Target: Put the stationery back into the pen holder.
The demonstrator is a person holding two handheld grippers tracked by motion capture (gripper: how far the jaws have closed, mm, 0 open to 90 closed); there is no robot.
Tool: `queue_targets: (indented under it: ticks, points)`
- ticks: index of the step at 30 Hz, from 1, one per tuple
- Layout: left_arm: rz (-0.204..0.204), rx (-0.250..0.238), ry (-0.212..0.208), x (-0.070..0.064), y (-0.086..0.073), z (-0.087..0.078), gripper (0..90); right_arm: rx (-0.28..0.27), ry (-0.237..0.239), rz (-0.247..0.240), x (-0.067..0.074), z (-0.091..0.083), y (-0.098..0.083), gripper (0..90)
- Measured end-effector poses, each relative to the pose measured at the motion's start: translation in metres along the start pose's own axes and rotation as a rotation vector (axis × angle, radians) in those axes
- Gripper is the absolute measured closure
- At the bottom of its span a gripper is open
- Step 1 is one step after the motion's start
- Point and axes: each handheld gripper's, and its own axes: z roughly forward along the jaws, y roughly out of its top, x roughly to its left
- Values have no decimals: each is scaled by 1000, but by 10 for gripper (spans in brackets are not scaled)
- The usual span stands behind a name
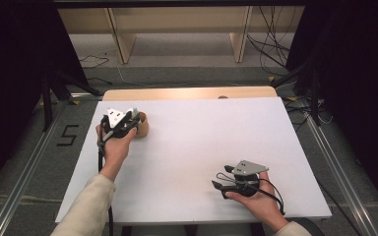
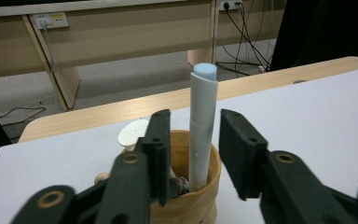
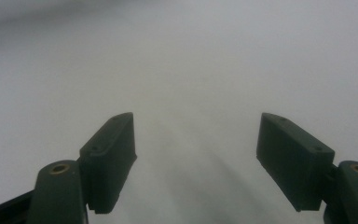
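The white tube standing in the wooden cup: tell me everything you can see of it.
The white tube is a slim cylinder, plastic by its look, with a pale blue top end and a faint seam partway down. It stands nearly upright in the round wooden cup, its lower end hidden inside, leaning on the cup's right inner wall. The left gripper has its fingers either side of it, apart from it, not pressing.
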Motion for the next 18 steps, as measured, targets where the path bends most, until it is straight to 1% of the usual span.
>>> queue_targets:
  ticks: [1, 4, 5, 9, 11, 15, 18]
  points:
    - [-3, 2, -4, -1, 0, -1, 589, 0, 0, 0, 0, 0, 0, 284]
    - [5, 9, -16, -2, 1, -4, 533, 0, 0, -1, 0, 0, 0, 284]
    - [2, 13, -16, -3, 1, -5, 516, 0, 0, 0, 0, 0, 0, 284]
    - [11, 16, -15, -4, 3, -9, 463, -3, 0, -4, 0, 0, 0, 284]
    - [9, 15, -17, -4, 3, -11, 450, 0, 0, 1, 0, 0, 0, 284]
    - [26, 21, -14, -5, 4, -14, 436, -2, 1, -2, 0, 0, 0, 284]
    - [36, 14, -11, -5, 5, -17, 424, -3, 0, -3, 0, 0, 0, 284]
